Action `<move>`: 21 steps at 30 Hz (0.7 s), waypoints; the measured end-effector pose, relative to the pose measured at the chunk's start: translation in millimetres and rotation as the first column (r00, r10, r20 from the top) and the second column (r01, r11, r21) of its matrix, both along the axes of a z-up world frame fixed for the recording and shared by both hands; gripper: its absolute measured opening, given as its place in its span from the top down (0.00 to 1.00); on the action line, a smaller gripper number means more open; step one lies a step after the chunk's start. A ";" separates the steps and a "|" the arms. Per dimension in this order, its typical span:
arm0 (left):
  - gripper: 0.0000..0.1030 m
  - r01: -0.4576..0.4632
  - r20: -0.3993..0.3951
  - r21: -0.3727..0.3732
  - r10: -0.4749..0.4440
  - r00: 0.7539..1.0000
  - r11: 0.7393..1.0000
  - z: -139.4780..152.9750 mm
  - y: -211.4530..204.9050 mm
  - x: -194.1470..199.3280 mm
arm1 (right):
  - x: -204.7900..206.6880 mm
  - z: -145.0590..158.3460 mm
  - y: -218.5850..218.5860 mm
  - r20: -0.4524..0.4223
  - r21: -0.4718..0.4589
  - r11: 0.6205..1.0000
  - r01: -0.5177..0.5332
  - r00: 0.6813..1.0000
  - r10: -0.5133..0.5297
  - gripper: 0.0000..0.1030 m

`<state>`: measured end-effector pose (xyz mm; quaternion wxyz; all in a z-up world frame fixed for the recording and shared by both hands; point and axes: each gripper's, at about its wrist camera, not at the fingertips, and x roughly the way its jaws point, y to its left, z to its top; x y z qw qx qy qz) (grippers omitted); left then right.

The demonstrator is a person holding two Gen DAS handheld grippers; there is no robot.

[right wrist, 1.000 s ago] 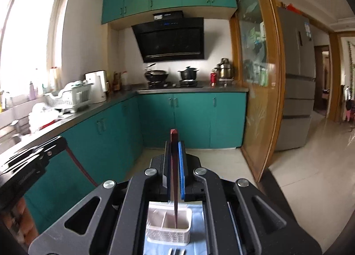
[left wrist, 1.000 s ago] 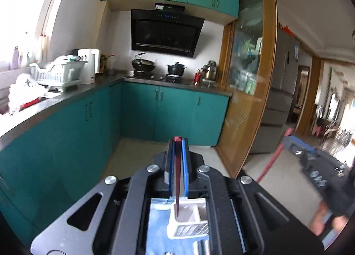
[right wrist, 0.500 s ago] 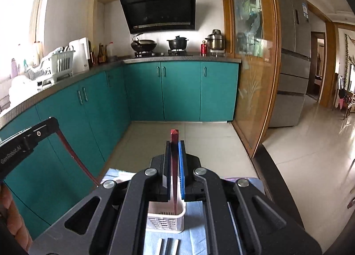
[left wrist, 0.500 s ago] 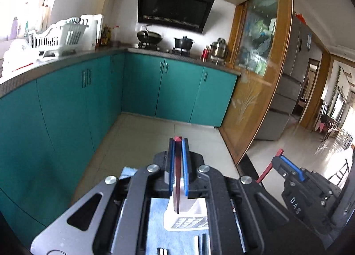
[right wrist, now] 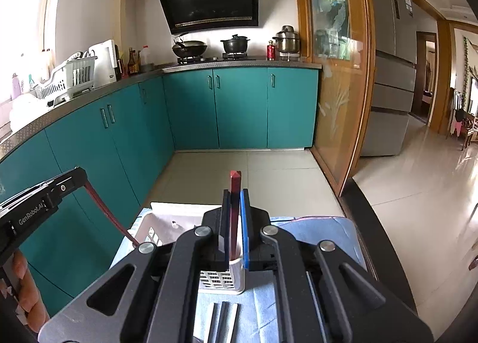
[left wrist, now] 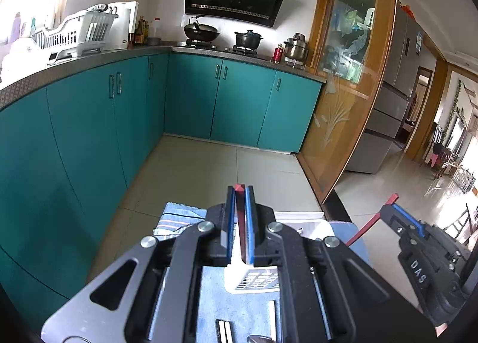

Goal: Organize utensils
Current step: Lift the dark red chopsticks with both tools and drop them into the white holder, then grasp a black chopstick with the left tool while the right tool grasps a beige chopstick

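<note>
My left gripper (left wrist: 239,193) is shut on a dark red chopstick (left wrist: 240,217) that points down toward a white slotted utensil holder (left wrist: 254,280). My right gripper (right wrist: 235,196) is shut on another dark red chopstick (right wrist: 234,211) above the same holder (right wrist: 222,278). The holder stands on a blue cloth (right wrist: 316,229). Several pale utensil handles (right wrist: 224,322) lie on the cloth near me, also seen in the left wrist view (left wrist: 224,329). The right gripper shows at the right of the left wrist view (left wrist: 418,241); the left one shows at the left of the right wrist view (right wrist: 38,205).
A white tray (right wrist: 167,220) lies on the cloth behind the holder. A striped towel (left wrist: 176,220) lies at the cloth's left. Teal cabinets (left wrist: 89,140) line the left and back, with a dish rack (left wrist: 74,32) on the counter. A wooden sliding door (right wrist: 337,89) stands right.
Both grippers have tilted downward, each with its chopstick held. The holder, cloth and lying utensils now show more fully below the fingers.
</note>
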<state>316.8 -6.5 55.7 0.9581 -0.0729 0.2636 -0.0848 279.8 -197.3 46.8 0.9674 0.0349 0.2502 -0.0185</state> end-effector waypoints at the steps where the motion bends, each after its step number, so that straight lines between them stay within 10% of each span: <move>1: 0.90 -0.007 0.004 -0.001 0.007 1.000 1.000 0.3 0.8 -1.3 | -3.2 0.7 -1.0 0.009 -0.004 1.000 0.007 1.000 -0.007 0.80; 4: 0.67 -0.018 0.008 -0.022 0.019 1.000 1.000 1.9 6.5 -7.0 | -12.0 4.2 -5.3 0.025 0.009 1.000 0.015 1.000 -0.015 0.67; 13: 0.46 -0.097 -0.001 0.040 0.097 0.995 0.994 -3.8 49.7 -71.9 | -117.2 -4.0 -42.1 0.077 0.095 0.995 0.016 0.997 -0.023 0.60; 17: 0.47 -0.096 -0.129 0.143 0.115 0.985 0.985 -66.0 55.2 -91.3 | -124.7 -85.5 -45.7 -0.161 0.155 0.988 0.003 0.987 0.022 0.59; 21: 0.55 0.000 -0.335 0.189 0.065 0.940 0.982 -137.4 41.3 -81.3 | -92.5 -180.4 -23.5 -0.438 0.218 0.976 -0.014 0.892 0.111 0.60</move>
